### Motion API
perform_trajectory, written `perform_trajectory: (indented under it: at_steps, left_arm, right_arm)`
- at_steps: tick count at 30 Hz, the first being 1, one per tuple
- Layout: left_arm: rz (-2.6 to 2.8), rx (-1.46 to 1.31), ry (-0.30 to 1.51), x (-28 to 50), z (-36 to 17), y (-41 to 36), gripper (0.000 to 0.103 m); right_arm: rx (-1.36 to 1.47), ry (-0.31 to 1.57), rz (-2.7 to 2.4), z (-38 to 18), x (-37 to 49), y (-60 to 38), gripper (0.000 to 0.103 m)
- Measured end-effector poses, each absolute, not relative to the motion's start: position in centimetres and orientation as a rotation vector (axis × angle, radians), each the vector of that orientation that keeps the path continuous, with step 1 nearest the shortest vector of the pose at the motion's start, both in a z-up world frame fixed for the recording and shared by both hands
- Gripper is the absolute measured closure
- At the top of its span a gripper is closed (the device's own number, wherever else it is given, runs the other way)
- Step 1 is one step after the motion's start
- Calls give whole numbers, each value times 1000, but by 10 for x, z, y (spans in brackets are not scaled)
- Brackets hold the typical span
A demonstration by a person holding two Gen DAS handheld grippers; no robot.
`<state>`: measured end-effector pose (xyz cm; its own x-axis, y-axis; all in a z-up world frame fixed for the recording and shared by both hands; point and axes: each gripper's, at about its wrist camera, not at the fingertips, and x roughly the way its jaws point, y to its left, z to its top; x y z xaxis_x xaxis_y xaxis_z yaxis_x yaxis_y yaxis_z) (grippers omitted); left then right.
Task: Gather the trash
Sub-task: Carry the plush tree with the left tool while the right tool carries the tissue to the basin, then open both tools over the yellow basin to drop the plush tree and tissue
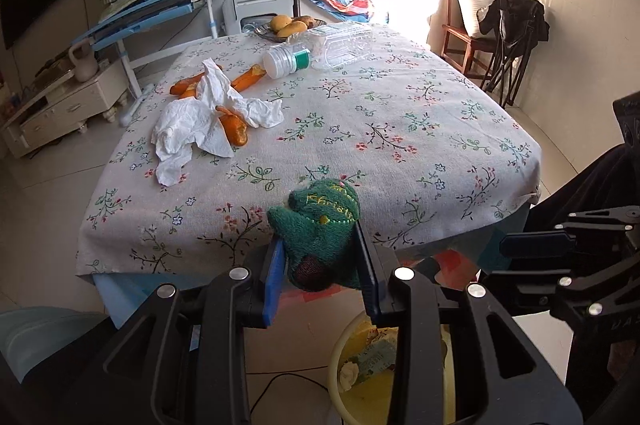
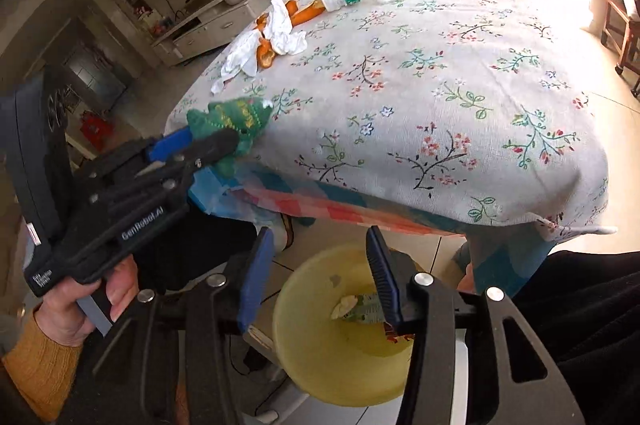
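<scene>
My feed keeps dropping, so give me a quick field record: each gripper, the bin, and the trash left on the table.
left gripper: shut on green cloth, at the near table edge
right gripper: open, nothing between its fingers, above the bin
bin: yellow, on the floor by the table's near edge; holds a wrapper and a small white scrap
table: flowered cloth cover
trash left: crumpled tissues, orange peels, clear bottle lying on its side
also on table: fruit dish at far edge
</scene>
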<state>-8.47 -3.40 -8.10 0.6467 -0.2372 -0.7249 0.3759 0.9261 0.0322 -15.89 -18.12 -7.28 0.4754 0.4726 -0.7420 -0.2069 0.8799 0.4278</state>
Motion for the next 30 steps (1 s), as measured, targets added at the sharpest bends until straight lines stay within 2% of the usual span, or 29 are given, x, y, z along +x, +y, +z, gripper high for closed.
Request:
perform_trajectory:
  at_steps: [5,10,13,18,24,30]
  left_arm:
    - [-428,259,853,-96,-97,-51,72]
    - [-517,316,920,-108,-111,-67,70]
    - [-573,375,965,-117,-121,-77,63]
    - [-571,439,940,-129,-123,-83,33]
    - [-522,441,897,-125,-115,-79,21]
    - [-433,427,849,-117,-106,-72,14]
  right_arm:
    - [409,903,373,-63,-157,-204,48]
    - [474,850,329,-58,-159,-220,47]
    - [481,834,315,-55,-161,-224,45]
    - [472,823,304,-51,-164,-226,42]
    - [470,815,291,-51,-162,-225,40]
    - [452,808,277,-50,-164,-223,38]
